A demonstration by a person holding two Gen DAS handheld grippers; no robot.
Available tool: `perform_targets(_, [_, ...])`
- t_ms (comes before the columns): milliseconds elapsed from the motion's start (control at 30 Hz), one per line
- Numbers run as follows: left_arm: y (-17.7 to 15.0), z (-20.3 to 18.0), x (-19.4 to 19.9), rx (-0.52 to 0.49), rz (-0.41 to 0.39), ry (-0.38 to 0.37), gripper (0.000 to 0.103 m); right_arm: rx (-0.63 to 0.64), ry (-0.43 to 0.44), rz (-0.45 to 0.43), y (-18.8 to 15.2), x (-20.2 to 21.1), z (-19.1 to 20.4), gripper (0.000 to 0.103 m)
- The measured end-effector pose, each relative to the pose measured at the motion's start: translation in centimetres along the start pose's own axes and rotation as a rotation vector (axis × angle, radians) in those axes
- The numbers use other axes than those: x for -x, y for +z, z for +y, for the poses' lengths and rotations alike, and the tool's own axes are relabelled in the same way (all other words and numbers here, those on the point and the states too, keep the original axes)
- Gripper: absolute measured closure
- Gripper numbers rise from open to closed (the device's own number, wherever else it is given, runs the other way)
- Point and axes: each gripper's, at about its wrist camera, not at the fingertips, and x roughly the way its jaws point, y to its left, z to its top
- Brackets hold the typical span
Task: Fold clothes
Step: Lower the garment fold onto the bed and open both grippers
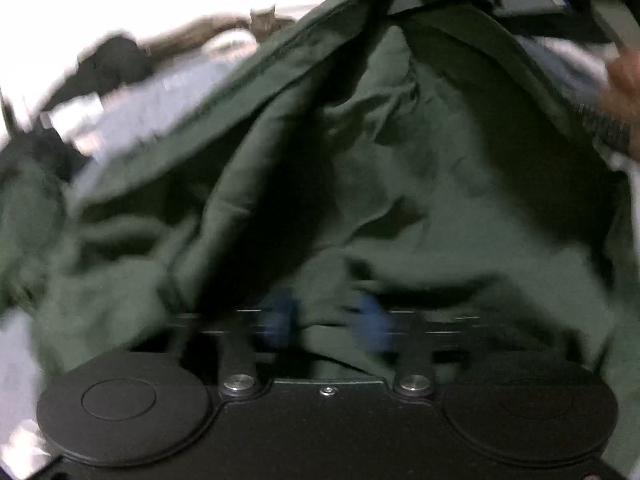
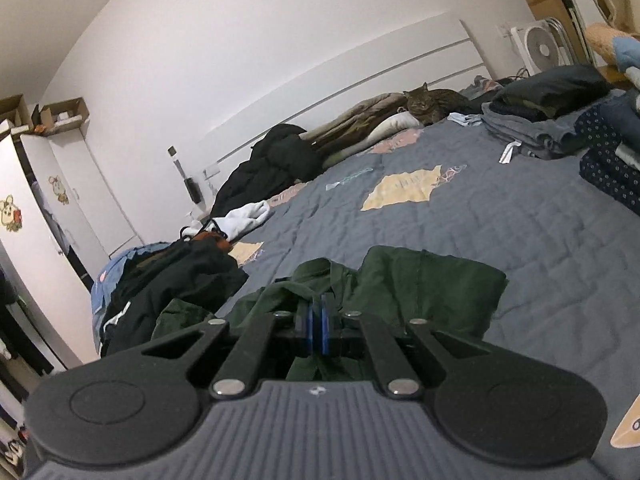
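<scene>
The right gripper [image 2: 319,322] is pressed closed on a fold of the dark green garment [image 2: 424,292], which lies crumpled on the grey quilted bed [image 2: 500,220] at 6 o'clock in the right wrist view. In the blurred left wrist view, the left gripper [image 1: 326,320] has blue pads standing narrowly apart with green cloth between them; whether it grips cannot be told. A cat [image 2: 430,105] lies at 12 o'clock.
</scene>
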Motion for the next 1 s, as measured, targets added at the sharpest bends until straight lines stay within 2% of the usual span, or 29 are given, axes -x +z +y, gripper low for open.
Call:
perform_targets(33, [0.0, 0.3, 0.2, 0.027, -0.005, -0.010, 0.094, 0.001, 0.000, -0.001, 0.0, 0.1, 0.1, 0.099])
perform_targets(133, [-0.6, 1.0, 2.2, 0.065, -0.048, -0.027, 0.097, -0.008, 0.001, -0.006, 0.1, 0.3, 0.0, 0.099])
perform_targets(400, [-1.4, 1.0, 11.7, 0.083, -0.192, -0.082, 0.098, -0.044, 0.004, -0.041, 1.2, 1.4, 0.1, 0.099])
perform_targets(467, [-2.0, 0.5, 13.6, 0.087, -0.206, -0.116, 0.098, -0.041, 0.002, -0.044, 1.5, 1.7, 0.2, 0.099])
perform_targets(600, [-3.2, -1.0, 15.4, 0.073, -0.208, -0.155, 0.098, -0.001, -0.011, 0.000, 1.3, 1.4, 0.6, 0.099])
perform_targets(700, [-3.9, -1.0, 14.3, 0.073, -0.172, -0.132, 0.097, 0.055, -0.028, 0.061, 0.5, 0.6, 0.8, 0.099])
perform_targets(767, [-4.2, -0.4, 14.0, 0.096, -0.153, -0.112, 0.094, 0.116, -0.044, 0.142, -0.5, -0.6, 1.1, 0.099])
perform_targets(867, [-4.6, 1.2, 15.3, 0.117, -0.163, -0.033, 0.083, 0.155, -0.056, 0.216, -0.6, -0.8, 1.0, 0.096])
perform_targets(933, [-5.2, 2.2, 16.2, 0.135, -0.165, 0.056, 0.038, 0.173, -0.061, 0.258, -0.5, -0.8, 0.9, 0.095])
perform_targets(967, [-5.5, 2.9, 16.3, 0.142, -0.163, 0.096, 0.033, 0.183, -0.064, 0.279, -0.4, -0.8, 0.9, 0.095])
perform_targets(1000, [-5.7, 3.6, 16.2, 0.147, -0.154, 0.119, 0.033, 0.188, -0.062, 0.285, -0.1, -0.5, 0.9, 0.095])
